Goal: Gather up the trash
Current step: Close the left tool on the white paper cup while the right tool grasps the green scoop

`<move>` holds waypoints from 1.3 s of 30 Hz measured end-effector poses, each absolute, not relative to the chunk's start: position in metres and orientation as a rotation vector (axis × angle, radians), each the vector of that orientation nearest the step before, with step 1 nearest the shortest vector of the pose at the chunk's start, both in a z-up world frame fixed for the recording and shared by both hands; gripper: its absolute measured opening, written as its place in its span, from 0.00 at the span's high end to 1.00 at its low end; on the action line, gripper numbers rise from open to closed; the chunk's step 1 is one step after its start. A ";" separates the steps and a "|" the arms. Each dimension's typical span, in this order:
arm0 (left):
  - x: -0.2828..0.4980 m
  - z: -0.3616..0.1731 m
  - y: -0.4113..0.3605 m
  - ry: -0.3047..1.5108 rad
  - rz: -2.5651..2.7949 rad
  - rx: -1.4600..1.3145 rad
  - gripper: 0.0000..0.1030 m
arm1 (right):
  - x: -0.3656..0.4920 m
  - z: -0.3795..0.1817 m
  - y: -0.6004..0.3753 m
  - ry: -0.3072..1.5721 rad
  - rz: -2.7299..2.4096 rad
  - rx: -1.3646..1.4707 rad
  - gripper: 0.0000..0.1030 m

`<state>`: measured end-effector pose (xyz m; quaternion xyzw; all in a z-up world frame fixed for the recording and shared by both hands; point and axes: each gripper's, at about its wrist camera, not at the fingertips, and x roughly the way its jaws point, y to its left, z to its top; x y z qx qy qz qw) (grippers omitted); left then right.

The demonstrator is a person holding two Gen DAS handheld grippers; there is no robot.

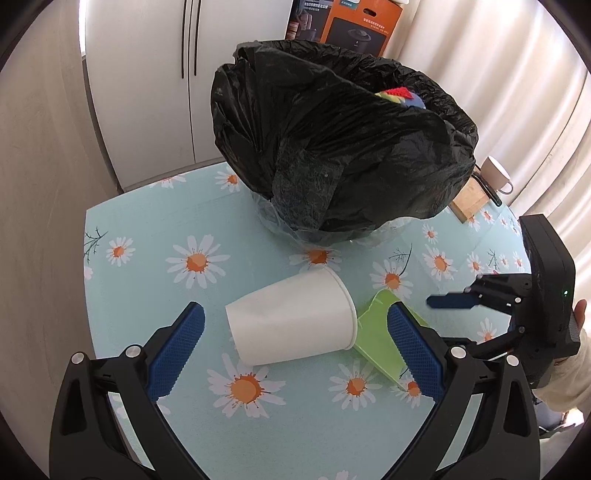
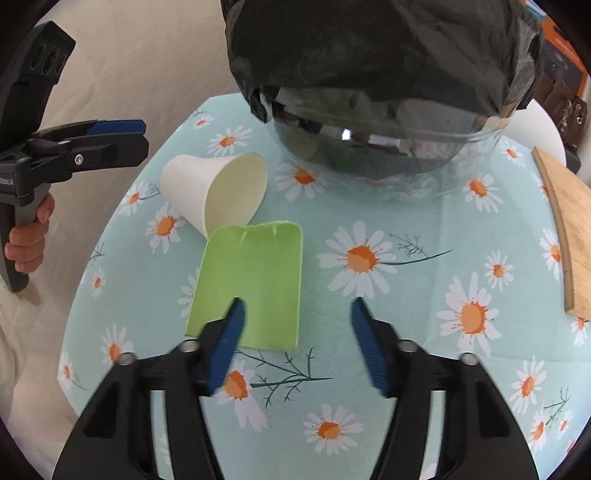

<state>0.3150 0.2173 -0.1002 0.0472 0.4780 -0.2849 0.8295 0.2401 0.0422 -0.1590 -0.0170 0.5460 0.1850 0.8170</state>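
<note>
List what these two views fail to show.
- Trash bin contents: in the left wrist view, the black liner hides all but a colourful scrap.
- Green card: partly behind the left tool.
- White mug: small, base hidden.
- Box print: too small.

Daisy-print desk point(image 1: 140, 229): bag-lined bin point(image 1: 343, 136) at back; tipped paper cup point(image 1: 291, 321) in front of bin, green card point(image 2: 251, 284) touching cup; wooden board point(image 2: 569, 236) right of bin.
</note>
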 end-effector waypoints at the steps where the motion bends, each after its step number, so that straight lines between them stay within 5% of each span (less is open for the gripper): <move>1: 0.316 -0.103 0.216 1.025 -0.607 0.092 0.06 | 0.240 -0.164 0.043 1.191 0.429 -0.011 0.93; 4: 0.318 -0.111 0.211 1.049 -0.615 0.084 0.06 | 0.234 -0.167 0.040 1.207 0.441 -0.005 0.98; 33: 0.335 -0.152 0.183 1.024 -0.530 0.437 0.07 | 0.177 -0.131 -0.077 1.263 0.175 -0.020 0.98; 39: 0.338 -0.146 0.194 1.023 -0.495 0.390 0.32 | 0.166 -0.125 -0.096 1.260 0.142 -0.026 0.98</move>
